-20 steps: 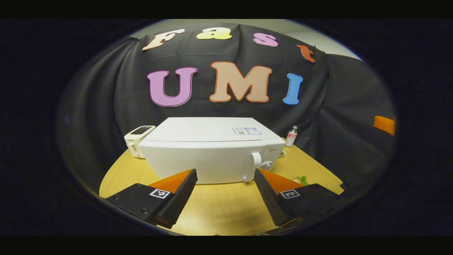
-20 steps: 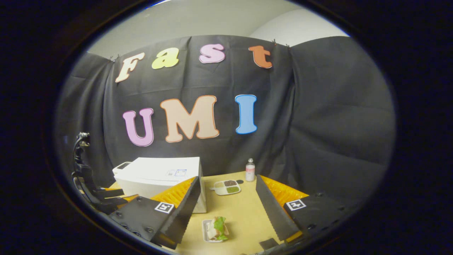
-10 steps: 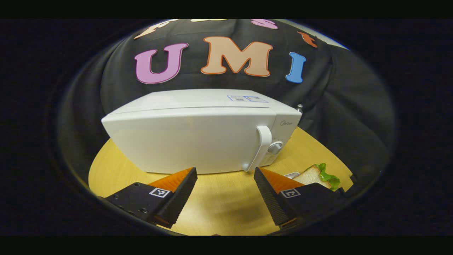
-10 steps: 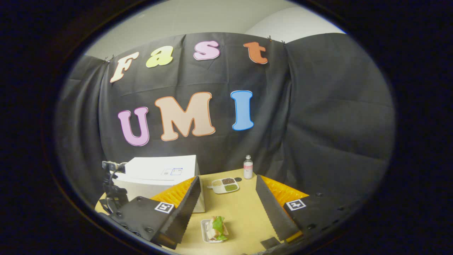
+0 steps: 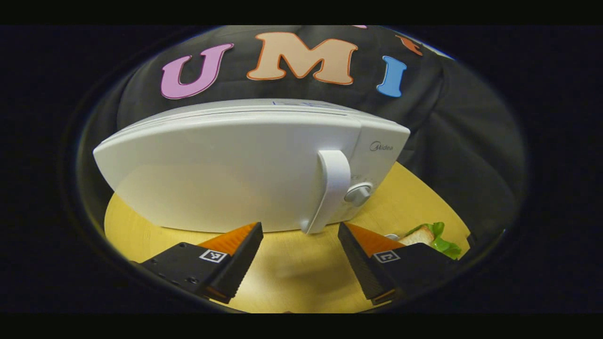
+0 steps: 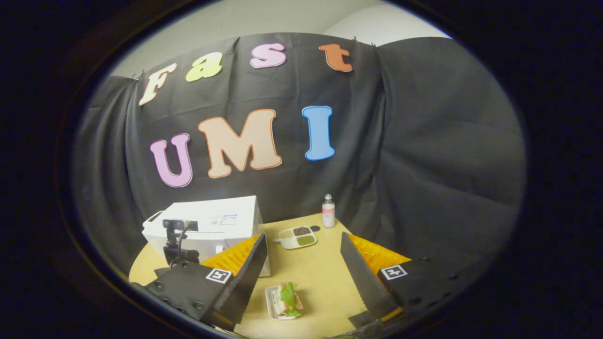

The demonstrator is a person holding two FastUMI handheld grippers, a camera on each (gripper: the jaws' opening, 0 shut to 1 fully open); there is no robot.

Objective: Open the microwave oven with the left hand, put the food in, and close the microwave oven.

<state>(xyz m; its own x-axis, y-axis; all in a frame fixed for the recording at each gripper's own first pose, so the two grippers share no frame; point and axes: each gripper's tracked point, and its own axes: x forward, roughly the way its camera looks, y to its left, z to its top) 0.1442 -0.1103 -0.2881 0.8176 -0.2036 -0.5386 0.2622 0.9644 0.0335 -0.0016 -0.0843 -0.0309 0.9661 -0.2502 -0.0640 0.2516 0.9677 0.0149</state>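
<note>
Microwave oven [image 5: 226, 169] is sitting on the round wooden surface [image 5: 292, 273], door shut, its vertical handle [image 5: 332, 188] standing at the door's right edge with a round knob [image 5: 358, 194] just beside it on the control panel. Left claw [image 5: 300, 256] is hovering low in front of the door, fingers spread wide and gripping nothing; the foot of the handle is lying just above the gap between the fingertips, apart from both. To the right of that claw, a sandwich with green lettuce [image 5: 435, 238] is peeking past the right finger. In the right gripper view the microwave oven [image 6: 212, 223] is sitting at the left rear of the surface [image 6: 320, 278], and the left claw's body with its camera mount [image 6: 176, 240] is showing in front of it. The sandwich is resting in a small white tray [image 6: 285, 301] near the front edge, well apart from the oven's side. Right claw [image 6: 304, 278] is hanging above the tray, fingers wide apart and empty. Farther back, a divided dish of grains [image 6: 297, 236] is lying near a small bottle [image 6: 328, 212] standing by the black cloth wall.
</note>
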